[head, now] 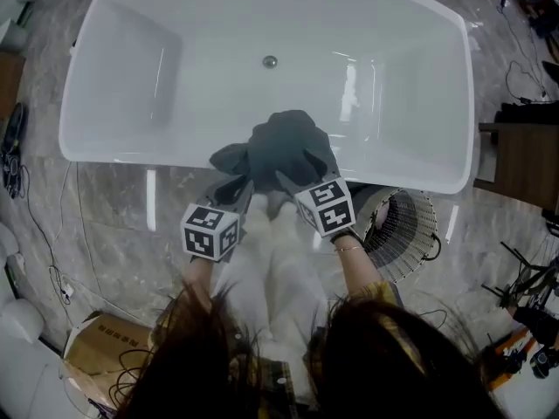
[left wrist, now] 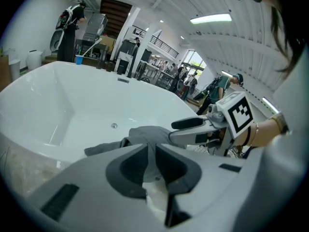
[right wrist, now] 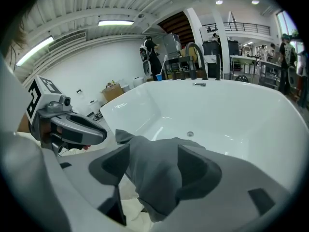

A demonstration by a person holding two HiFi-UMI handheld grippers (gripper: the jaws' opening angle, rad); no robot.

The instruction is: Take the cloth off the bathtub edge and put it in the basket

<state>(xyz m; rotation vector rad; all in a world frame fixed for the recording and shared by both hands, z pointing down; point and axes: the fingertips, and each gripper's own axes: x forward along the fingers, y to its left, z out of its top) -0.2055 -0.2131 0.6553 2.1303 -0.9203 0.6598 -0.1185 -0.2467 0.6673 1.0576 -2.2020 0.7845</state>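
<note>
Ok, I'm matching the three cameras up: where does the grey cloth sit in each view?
Head view: cloth at centre, over the bathtub near edge.
Left gripper view: cloth lower centre, pinched in the left claw.
Right gripper view: cloth lower centre, between the open jaws of the right claw.
Shared landmark: the tub drain.

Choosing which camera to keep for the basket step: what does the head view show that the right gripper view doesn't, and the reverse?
Head view only: the wire basket on the floor to the person's right, and a cardboard box. Right gripper view only: the right tool's jaws standing apart with the cloth bunched between them, plus the ceiling lights. Both: the cloth draped over the bathtub's near edge, the drain, and the left tool.
</note>
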